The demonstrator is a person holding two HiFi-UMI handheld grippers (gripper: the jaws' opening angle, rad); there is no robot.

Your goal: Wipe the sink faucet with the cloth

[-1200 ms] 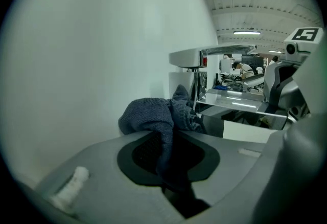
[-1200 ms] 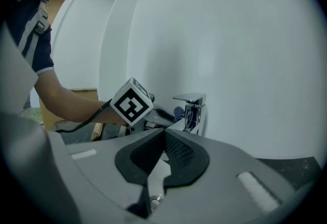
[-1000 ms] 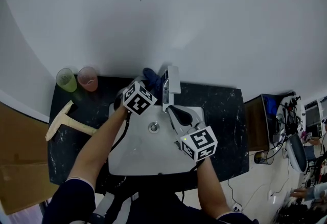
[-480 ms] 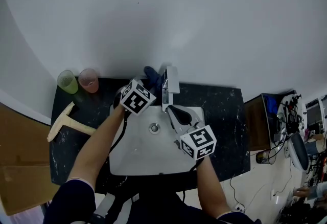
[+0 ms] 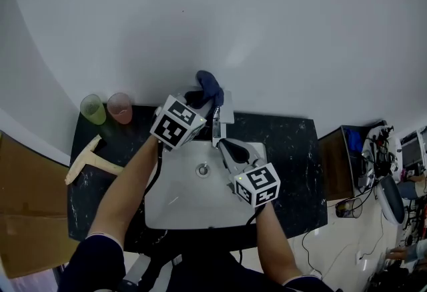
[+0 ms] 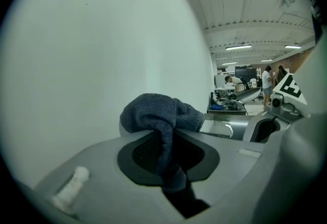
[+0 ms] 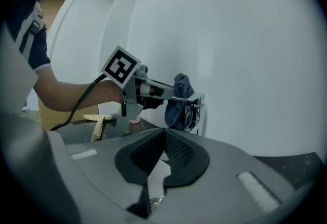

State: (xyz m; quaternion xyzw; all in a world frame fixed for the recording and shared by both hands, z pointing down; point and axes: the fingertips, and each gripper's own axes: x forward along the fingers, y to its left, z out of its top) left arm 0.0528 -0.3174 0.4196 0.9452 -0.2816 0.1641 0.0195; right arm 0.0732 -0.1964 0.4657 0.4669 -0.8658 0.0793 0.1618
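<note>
First, nearest: right gripper (image 7: 163, 138) hangs over the white sink (image 5: 175, 199), jaws pressed together on nothing, probably kept clear of the work. Beyond it, left gripper (image 6: 171, 159) pinches the dark blue cloth (image 6: 162, 111), whose bunched end sits at the chrome faucet (image 5: 224, 109) top, seemingly positioned for wiping.

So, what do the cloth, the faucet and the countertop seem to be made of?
The cloth looks like dark blue knitted fabric, matte: fine ribs show. The faucet seems to be chromed metal: its flat faces mirror the room. The countertop looks like polished black stone, perhaps an imitation: white veins run through it.
</note>
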